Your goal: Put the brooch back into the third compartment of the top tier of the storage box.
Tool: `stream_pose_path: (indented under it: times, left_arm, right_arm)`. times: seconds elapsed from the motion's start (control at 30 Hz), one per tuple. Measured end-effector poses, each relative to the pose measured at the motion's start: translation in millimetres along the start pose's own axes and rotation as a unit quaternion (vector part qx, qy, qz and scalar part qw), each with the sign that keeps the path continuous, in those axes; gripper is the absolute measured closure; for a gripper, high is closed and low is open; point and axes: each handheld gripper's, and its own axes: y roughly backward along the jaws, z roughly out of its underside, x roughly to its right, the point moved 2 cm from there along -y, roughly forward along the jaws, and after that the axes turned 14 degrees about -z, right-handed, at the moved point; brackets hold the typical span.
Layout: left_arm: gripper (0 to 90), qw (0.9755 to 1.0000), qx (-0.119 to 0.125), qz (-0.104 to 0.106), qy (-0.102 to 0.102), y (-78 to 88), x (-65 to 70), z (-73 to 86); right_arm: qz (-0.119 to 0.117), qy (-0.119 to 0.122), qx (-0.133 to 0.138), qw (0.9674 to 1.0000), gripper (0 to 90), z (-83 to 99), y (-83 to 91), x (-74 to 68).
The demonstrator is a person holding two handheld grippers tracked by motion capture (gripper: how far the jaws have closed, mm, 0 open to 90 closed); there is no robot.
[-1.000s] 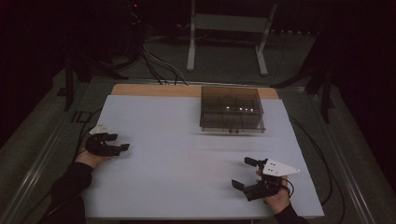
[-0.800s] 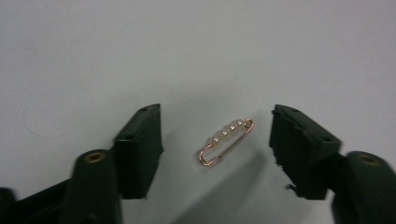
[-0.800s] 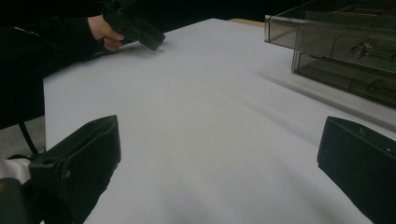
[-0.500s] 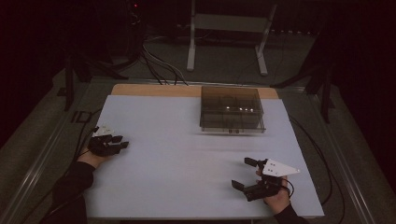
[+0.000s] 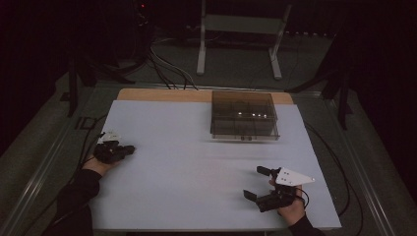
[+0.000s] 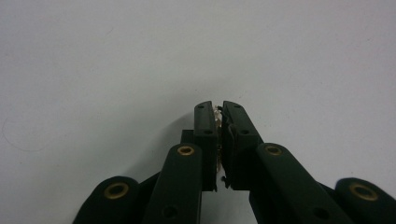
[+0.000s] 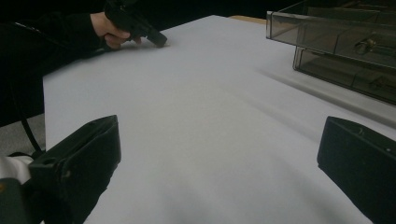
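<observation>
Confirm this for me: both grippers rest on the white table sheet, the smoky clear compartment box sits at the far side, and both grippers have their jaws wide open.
Not quite. The right gripper is wide open, as the right gripper view shows, but the left gripper is shut, its jaws nearly meeting on a small pale scrap in the left gripper view. The compartment box and white table sheet are as you say.

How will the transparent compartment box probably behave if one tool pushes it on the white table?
The box looks like thin clear plastic, so probably light. Its broad flat base on the smooth table suggests sliding, not tipping. Small items inside may rattle.
</observation>
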Motion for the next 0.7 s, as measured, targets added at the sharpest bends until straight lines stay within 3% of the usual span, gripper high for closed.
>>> stream_pose_path:
  times: [0.7]
  left_arm:
    - [87.9, 0.9999, 0.004, 0.012, 0.010, 11.1, 9.3, -10.5]
  right_arm:
    - [0.004, -0.001, 0.002, 1.0000, 0.0, -0.3, 1.2, 0.0]
